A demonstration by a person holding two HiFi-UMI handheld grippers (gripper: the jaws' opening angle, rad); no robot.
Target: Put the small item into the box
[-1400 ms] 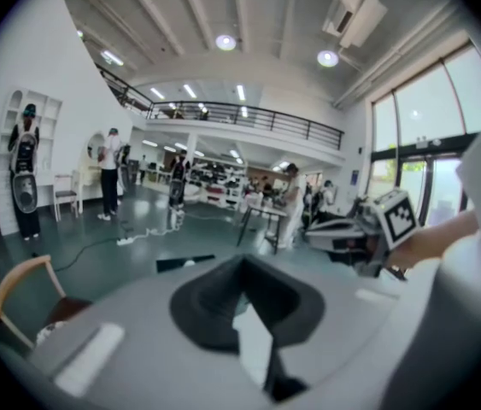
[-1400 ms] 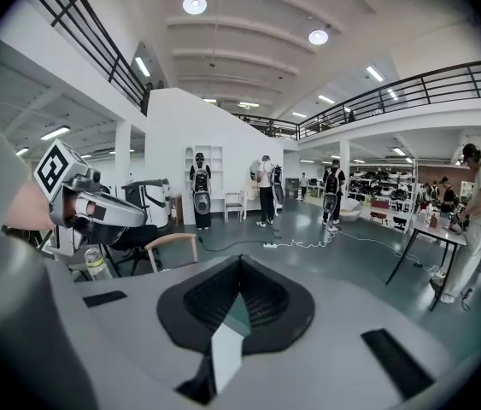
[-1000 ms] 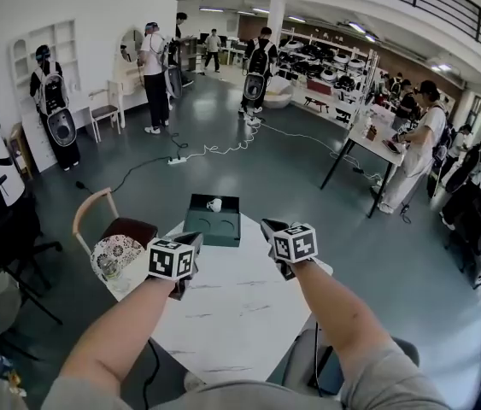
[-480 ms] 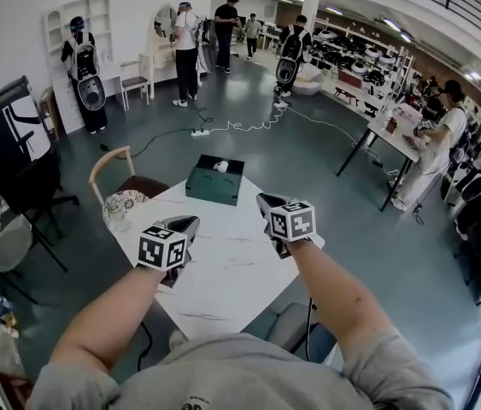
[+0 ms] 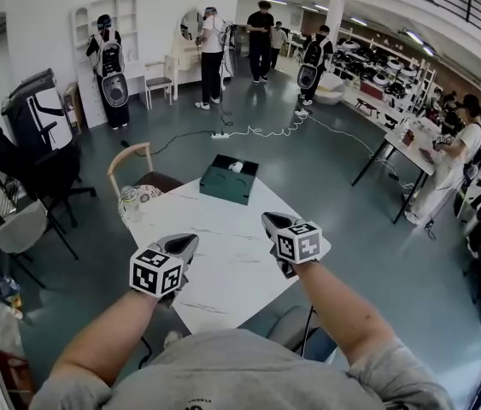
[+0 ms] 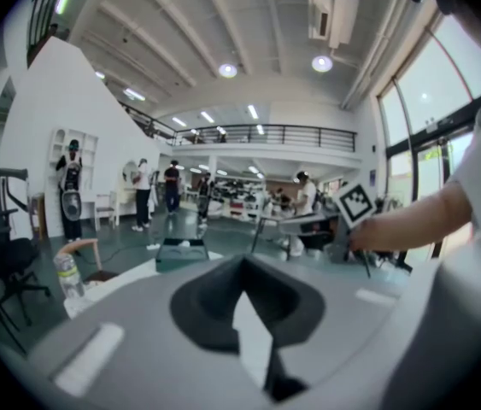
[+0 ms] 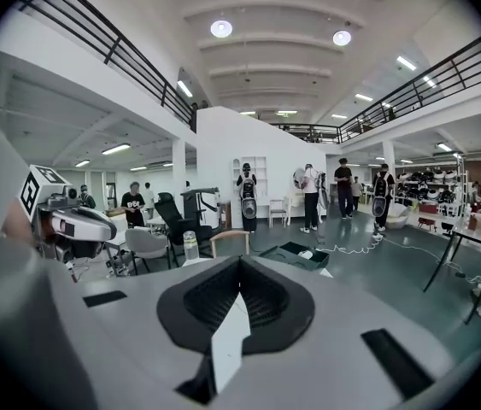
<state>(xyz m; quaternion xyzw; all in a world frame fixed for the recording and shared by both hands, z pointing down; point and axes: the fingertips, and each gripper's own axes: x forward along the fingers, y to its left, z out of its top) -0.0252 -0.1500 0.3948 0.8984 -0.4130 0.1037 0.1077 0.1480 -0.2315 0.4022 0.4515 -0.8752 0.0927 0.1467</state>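
A dark green open box (image 5: 228, 182) stands at the far end of the white table (image 5: 223, 263), with a small white item (image 5: 236, 166) in it. My left gripper (image 5: 184, 242) hovers over the near left of the table, shut and empty. To its right, my right gripper (image 5: 271, 221) is level with it, also shut with nothing held. From the left gripper view the box (image 6: 180, 254) and the white item (image 6: 185, 244) lie well ahead of the closed jaws. In the right gripper view the box (image 7: 295, 257) sits ahead and to the right.
A wooden chair (image 5: 134, 162) and a water bottle (image 5: 129, 203) stand at the table's left edge. A black office chair (image 5: 39, 173) is further left. Several people (image 5: 211, 54) stand across the room, and a cable (image 5: 257, 132) runs over the floor beyond the box.
The head view has swung, so the table and box now sit further off. Both grippers have stayed shut and drawn slightly back toward the near edge.
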